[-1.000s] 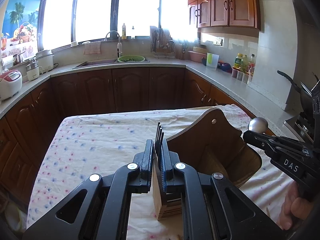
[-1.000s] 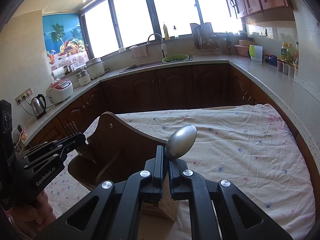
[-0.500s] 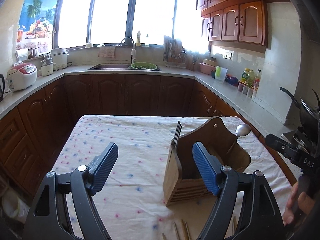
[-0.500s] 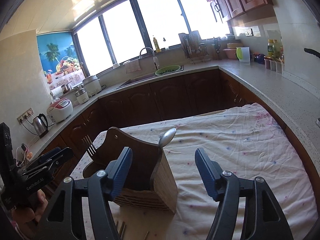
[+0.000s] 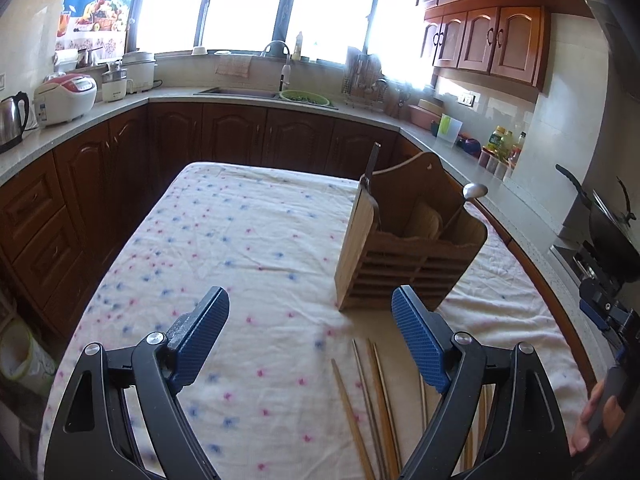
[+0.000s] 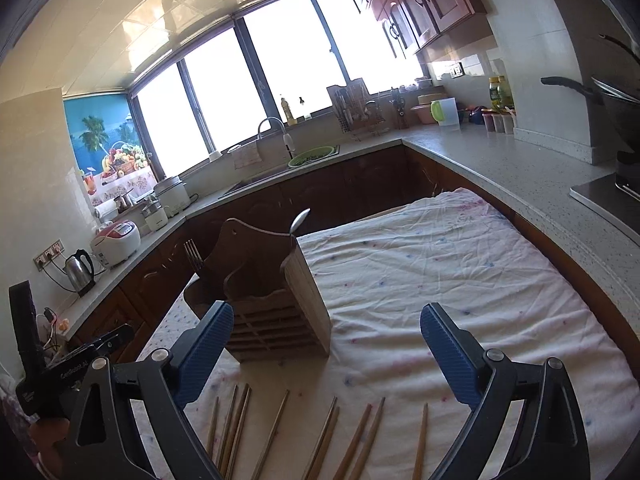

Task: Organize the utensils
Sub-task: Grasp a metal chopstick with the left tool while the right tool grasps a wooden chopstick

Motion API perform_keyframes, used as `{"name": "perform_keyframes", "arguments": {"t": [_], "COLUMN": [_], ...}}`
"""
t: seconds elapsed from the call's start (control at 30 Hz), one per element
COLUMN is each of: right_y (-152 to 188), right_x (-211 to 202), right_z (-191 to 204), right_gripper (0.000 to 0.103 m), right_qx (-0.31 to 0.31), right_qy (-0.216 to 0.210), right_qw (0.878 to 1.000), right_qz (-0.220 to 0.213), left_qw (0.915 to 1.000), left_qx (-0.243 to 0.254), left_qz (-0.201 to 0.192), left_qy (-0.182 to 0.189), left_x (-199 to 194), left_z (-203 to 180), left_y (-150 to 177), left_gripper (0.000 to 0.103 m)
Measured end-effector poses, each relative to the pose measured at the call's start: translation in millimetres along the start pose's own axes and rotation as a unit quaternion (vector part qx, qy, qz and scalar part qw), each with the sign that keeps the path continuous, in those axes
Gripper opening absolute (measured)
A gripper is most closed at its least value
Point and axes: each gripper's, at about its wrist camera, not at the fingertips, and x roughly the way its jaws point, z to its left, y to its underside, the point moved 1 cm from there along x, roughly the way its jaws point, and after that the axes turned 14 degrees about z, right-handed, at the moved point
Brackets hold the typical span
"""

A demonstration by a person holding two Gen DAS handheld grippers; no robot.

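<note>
A wooden utensil holder (image 5: pixel 404 256) stands on the cloth-covered table (image 5: pixel 240 248); it also shows in the right wrist view (image 6: pixel 276 304). A fork (image 5: pixel 374 164) stands in its left end and a spoon (image 5: pixel 474 192) in its right end, also seen as fork (image 6: pixel 193 256) and spoon (image 6: pixel 300 220). Several wooden chopsticks (image 6: pixel 320 436) lie loose on the cloth near the front edge, also in the left wrist view (image 5: pixel 372 404). My left gripper (image 5: pixel 310 340) is open and empty, in front of the holder. My right gripper (image 6: pixel 326 356) is open and empty above the chopsticks.
Kitchen counters with dark wood cabinets surround the table. A kettle (image 6: pixel 80 270) and rice cooker (image 6: pixel 116 242) stand on the left counter, a sink (image 5: pixel 240 91) at the back, a wok (image 5: pixel 600 216) and bottles on the right.
A second ago both grippers were shut, the left on the fork and the right on the spoon, at the holder. Both have since opened and drawn back; fork and spoon stay in the holder.
</note>
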Motion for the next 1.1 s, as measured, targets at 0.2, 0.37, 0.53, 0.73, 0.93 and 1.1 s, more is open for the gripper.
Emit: {"name": "perform_keyframes", "arguments": {"t": [0.2, 0.37, 0.53, 0.73, 0.93, 1.1], "right_y": [39.3, 65.0, 75.5, 77.3, 76.8, 76.6], "right_x": [-9.0, -8.1, -6.7, -3.8, 5.9, 21.2], "right_z": [-15.8, -25.3, -28.6, -29.5, -33.3, -42.6], "right_gripper": [0.096, 0.096, 0.096, 0.095, 0.084, 0.066], "right_qx": [0.024, 0.030, 0.028, 0.023, 0.021, 0.027], "right_qy": [0.015, 0.030, 0.039, 0.046, 0.060, 0.070], "right_qw": [0.999, 0.998, 0.997, 0.996, 0.994, 0.991], "right_qz": [0.026, 0.050, 0.063, 0.068, 0.085, 0.114], "left_qw": [0.9997, 0.9991, 0.9979, 0.9965, 0.9937, 0.9886], "left_qx": [-0.002, 0.015, 0.037, 0.050, 0.063, 0.079], "left_qz": [0.023, 0.037, 0.048, 0.060, 0.084, 0.120], "left_qy": [0.009, 0.016, 0.024, 0.030, 0.040, 0.046], "left_x": [-0.9, -0.1, 2.6, 8.5, 23.7, 46.5], "left_z": [-1.1, -13.4, -29.6, -42.6, -57.4, -73.9], "left_y": [28.7, 45.5, 50.0, 50.0, 48.5, 47.3], "left_gripper": [0.086, 0.086, 0.086, 0.086, 0.082, 0.068]}}
